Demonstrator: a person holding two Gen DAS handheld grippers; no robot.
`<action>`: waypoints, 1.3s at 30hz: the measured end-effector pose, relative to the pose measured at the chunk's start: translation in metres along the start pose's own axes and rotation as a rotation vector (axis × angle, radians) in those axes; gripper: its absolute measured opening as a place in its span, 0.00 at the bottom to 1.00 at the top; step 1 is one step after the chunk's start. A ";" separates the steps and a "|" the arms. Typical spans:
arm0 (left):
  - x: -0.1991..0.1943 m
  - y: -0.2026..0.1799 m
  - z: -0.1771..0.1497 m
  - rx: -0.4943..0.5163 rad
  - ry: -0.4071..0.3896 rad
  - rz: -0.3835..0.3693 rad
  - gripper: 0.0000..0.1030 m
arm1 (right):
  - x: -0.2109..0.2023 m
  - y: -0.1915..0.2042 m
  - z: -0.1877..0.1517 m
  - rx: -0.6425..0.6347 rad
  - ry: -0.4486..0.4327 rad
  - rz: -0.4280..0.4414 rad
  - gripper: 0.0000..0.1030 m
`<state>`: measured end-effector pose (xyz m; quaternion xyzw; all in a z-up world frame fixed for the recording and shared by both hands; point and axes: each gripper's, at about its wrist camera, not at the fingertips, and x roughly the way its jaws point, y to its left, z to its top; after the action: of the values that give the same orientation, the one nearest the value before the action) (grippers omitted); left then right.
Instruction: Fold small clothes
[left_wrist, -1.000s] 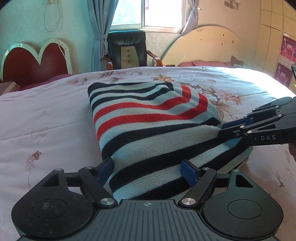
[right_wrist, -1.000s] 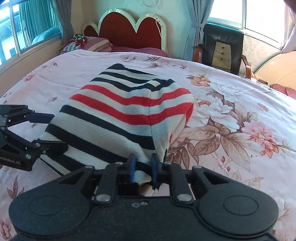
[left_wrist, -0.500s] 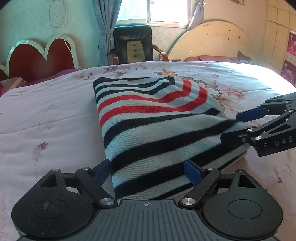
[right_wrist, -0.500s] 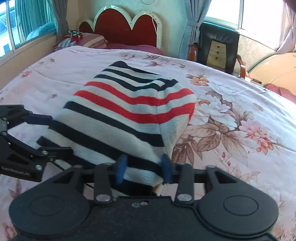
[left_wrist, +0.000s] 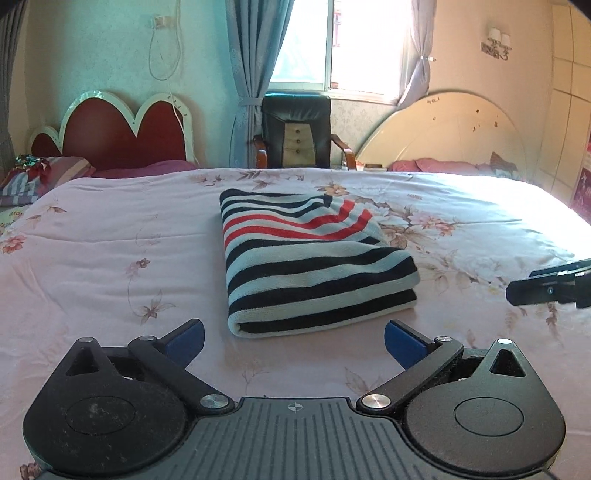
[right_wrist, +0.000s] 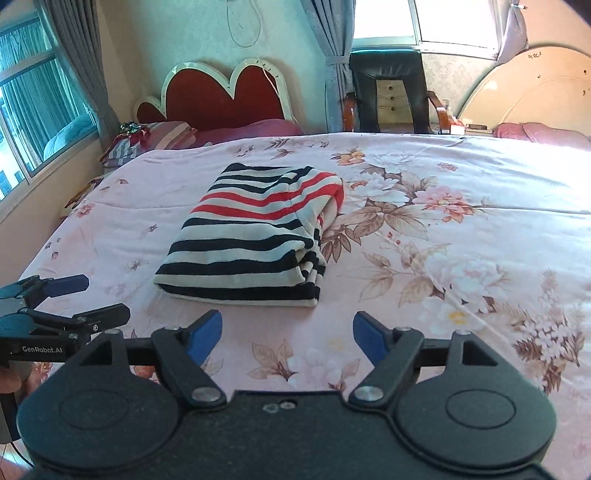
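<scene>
A striped knit garment (left_wrist: 310, 262), black, pale and red, lies folded into a compact rectangle on the pink floral bedspread (left_wrist: 110, 258). It also shows in the right wrist view (right_wrist: 255, 236). My left gripper (left_wrist: 293, 341) is open and empty, just short of the garment's near edge. My right gripper (right_wrist: 288, 334) is open and empty, also short of the near edge. The right gripper's tip shows at the right edge of the left wrist view (left_wrist: 546, 286). The left gripper shows at the left of the right wrist view (right_wrist: 85, 301).
A heart-shaped red headboard (left_wrist: 122, 129) and pillows (left_wrist: 44, 173) stand at the far left. A black chair (left_wrist: 295, 133) stands under the window. A round cream headboard (left_wrist: 443, 133) is at the far right. The bedspread lies bare around the garment.
My right gripper let go of the garment's edge and opened. Both grippers drew back from the garment, which now lies folded and free on the bed.
</scene>
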<state>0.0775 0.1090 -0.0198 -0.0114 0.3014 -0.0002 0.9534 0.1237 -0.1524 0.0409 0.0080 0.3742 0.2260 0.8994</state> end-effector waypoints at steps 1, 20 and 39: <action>-0.006 -0.002 0.001 -0.008 -0.006 -0.001 1.00 | -0.006 0.002 -0.002 0.003 -0.002 -0.004 0.83; -0.081 -0.035 -0.013 -0.032 -0.118 -0.018 1.00 | -0.078 0.040 -0.043 -0.009 -0.205 -0.172 0.87; -0.086 -0.041 -0.018 -0.022 -0.137 -0.041 1.00 | -0.081 0.045 -0.050 -0.017 -0.209 -0.182 0.87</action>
<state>-0.0030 0.0685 0.0162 -0.0281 0.2352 -0.0156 0.9714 0.0219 -0.1525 0.0672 -0.0102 0.2759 0.1448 0.9502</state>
